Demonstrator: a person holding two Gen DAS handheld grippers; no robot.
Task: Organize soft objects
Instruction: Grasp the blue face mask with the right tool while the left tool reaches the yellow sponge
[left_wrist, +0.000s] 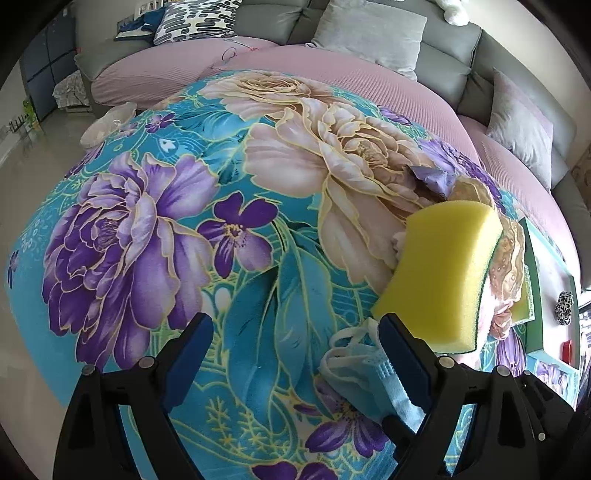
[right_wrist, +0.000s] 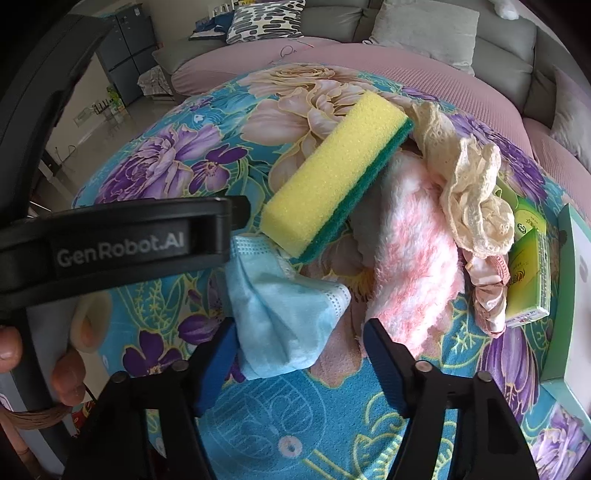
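Crumpled blue face mask (right_wrist: 284, 314) beside yellow-green sponge (right_wrist: 332, 177) and pink fluffy cloth (right_wrist: 413, 251).

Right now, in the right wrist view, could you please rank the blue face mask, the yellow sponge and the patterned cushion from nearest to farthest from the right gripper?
1. Blue face mask, partly between the right gripper fingers.
2. Yellow sponge, just beyond, centre.
3. Patterned cushion, far back on the sofa.

Soft daylight fills the room, bright and even, with only faint shadows under the things on the floral blanket (left_wrist: 155, 229). The pale floor (right_wrist: 96, 129) at far left shines with glare. Both views bulge strongly, corners falling to black. The other gripper's black body (right_wrist: 110, 243), very near, looks slightly soft.
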